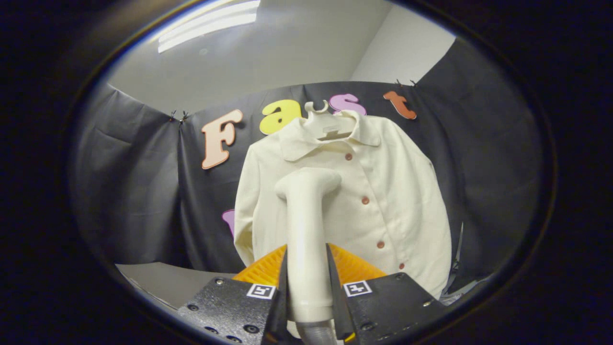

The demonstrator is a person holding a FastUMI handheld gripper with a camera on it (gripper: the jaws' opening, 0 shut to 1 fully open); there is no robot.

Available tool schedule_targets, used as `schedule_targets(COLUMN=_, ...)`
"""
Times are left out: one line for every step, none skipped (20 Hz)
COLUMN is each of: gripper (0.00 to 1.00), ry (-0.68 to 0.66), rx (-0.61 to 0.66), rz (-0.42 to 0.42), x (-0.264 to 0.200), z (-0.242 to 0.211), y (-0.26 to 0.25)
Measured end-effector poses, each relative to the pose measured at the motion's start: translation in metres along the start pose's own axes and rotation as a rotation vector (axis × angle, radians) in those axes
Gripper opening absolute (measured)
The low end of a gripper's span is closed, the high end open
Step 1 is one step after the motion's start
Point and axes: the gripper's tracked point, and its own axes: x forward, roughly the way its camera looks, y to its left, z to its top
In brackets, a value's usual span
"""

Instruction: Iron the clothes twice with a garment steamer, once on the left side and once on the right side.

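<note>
The gripper [307,287] pinches the handle of the garment steamer [306,230], one finger pressed against each side of it. The cream handle stands upright between the fingers, and its head bends over toward the left at the top. A ribbed orange piece [357,266] shows just behind the fingers on both sides of the handle. Beyond the steamer, a cream shirt [378,211] with a collar and a row of reddish buttons hangs on a white hanger [325,122] against the booth's black cloth wall [143,206]. The steamer's head sits before the shirt's upper left part; whether it touches the fabric is hard to tell. A grey tabletop [167,282] lies low beside the fingers.
</note>
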Motion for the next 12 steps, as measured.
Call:
schedule_targets(gripper=0.37, ry=0.005, rx=0.0, rz=0.002, x=0.003, z=-0.004, y=-0.001)
schedule_targets(gripper=0.37, ry=0.009, rx=-0.002, rz=0.004, x=0.003, z=-0.009, y=0.0)
schedule_targets(gripper=0.37, ry=0.009, rx=-0.004, rz=0.002, x=0.004, z=-0.012, y=0.0)
schedule_targets(gripper=0.37, ry=0.014, rx=-0.004, rz=0.0, x=0.004, z=-0.014, y=-0.001)
schedule_targets(gripper=0.37, ry=0.025, rx=-0.005, rz=-0.002, x=0.0, z=-0.019, y=-0.004)
schedule_targets(gripper=0.37, ry=0.034, rx=-0.006, rz=-0.004, x=-0.003, z=-0.023, y=-0.007)
schedule_targets(gripper=0.37, ry=0.039, rx=-0.005, rz=-0.008, x=-0.006, z=-0.025, y=-0.01)
schedule_targets(gripper=0.37, ry=0.045, rx=-0.003, rz=-0.009, x=-0.008, z=-0.028, y=-0.011)
schedule_targets(gripper=0.37, ry=0.051, rx=-0.002, rz=-0.012, x=-0.009, z=-0.033, y=-0.014)
schedule_targets(gripper=0.37, ry=0.058, rx=0.0, rz=-0.016, x=-0.012, z=-0.036, y=-0.016)
schedule_targets(gripper=0.37, ry=0.065, rx=0.002, rz=-0.02, x=-0.015, z=-0.04, y=-0.018)
schedule_targets(gripper=0.37, ry=0.075, rx=0.002, rz=-0.022, x=-0.018, z=-0.044, y=-0.02)
